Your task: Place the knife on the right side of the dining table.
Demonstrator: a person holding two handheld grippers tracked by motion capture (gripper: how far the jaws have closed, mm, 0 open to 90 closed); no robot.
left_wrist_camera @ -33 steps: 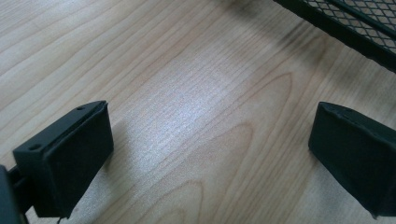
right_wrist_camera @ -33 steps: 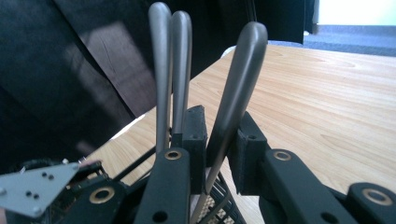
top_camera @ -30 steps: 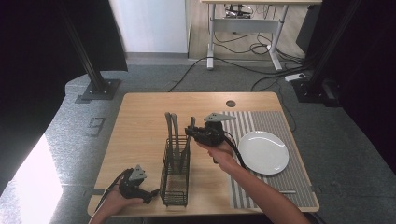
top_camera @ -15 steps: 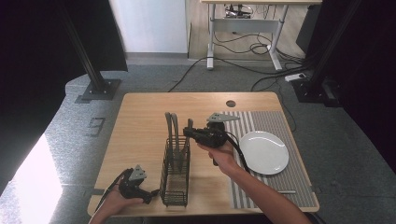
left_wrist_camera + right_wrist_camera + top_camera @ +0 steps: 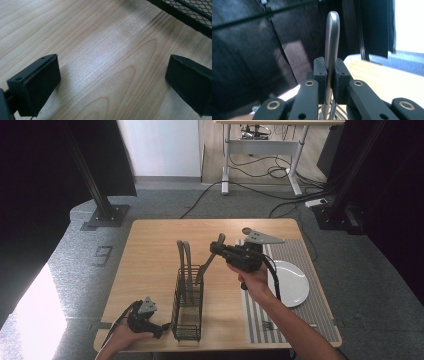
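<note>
At the bottom left of the high view, the person's left hand (image 5: 122,335) rests at the near edge of the wooden table (image 5: 150,250) holding the left gripper (image 5: 162,327), which lies low on the tabletop just beside the near end of the black wire rack (image 5: 187,317). In the left gripper view its two black jaws stand wide apart with bare wood grain between them, grasping nothing; a corner of the rack's mesh crosses the upper right of that frame.

Farther up, at the centre of the high view, the right hand (image 5: 255,280) lifts the right gripper (image 5: 217,245) above the table, pointing toward the left of the frame. Its jaws are clenched on the handle of a metal utensil (image 5: 207,262), which slants down from the jaws into the rack. In the right gripper view the utensil's rounded handle end (image 5: 332,32) rises straight up from between the closed pads (image 5: 320,72). Two more utensil handles (image 5: 182,255) stand in the rack's far end.

To the right lies a striped mat (image 5: 300,250) carrying a white plate (image 5: 295,285). Beyond the table, in the upper part of the frame, cables (image 5: 260,170) trail over grey floor under a desk.
</note>
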